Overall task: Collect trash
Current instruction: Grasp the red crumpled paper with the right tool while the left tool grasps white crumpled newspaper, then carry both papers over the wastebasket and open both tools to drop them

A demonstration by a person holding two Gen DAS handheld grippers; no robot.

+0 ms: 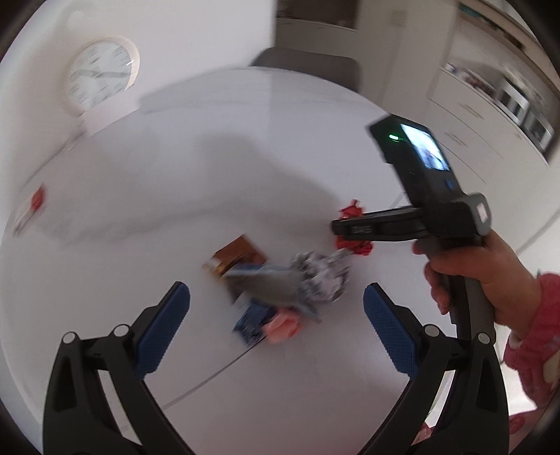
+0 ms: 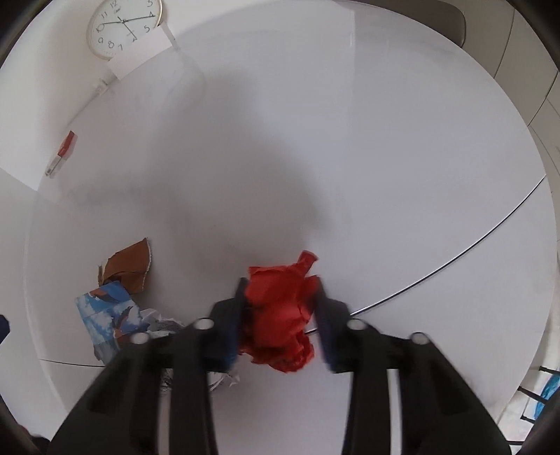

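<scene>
A crumpled red paper (image 2: 280, 315) sits between the blue pads of my right gripper (image 2: 280, 290), which is shut on it just over the white round table (image 2: 350, 140). In the left wrist view that same right gripper (image 1: 350, 229) covers part of the red paper (image 1: 351, 211), with a hand on its handle. My left gripper (image 1: 276, 290) stands open above a small pile: a brown wrapper (image 1: 238, 253), a black-and-white crumpled paper (image 1: 322, 276), a blue packet (image 1: 250, 323) and a pink scrap (image 1: 283, 325). Nothing is between its fingers.
A small red-and-white packet (image 2: 63, 150) lies near the table's left edge. A round clock (image 2: 122, 26) leans at the far left behind a white card. A grey chair (image 1: 308, 66) stands at the far side, with kitchen cabinets (image 1: 490, 105) to the right. A seam (image 2: 455, 259) crosses the tabletop.
</scene>
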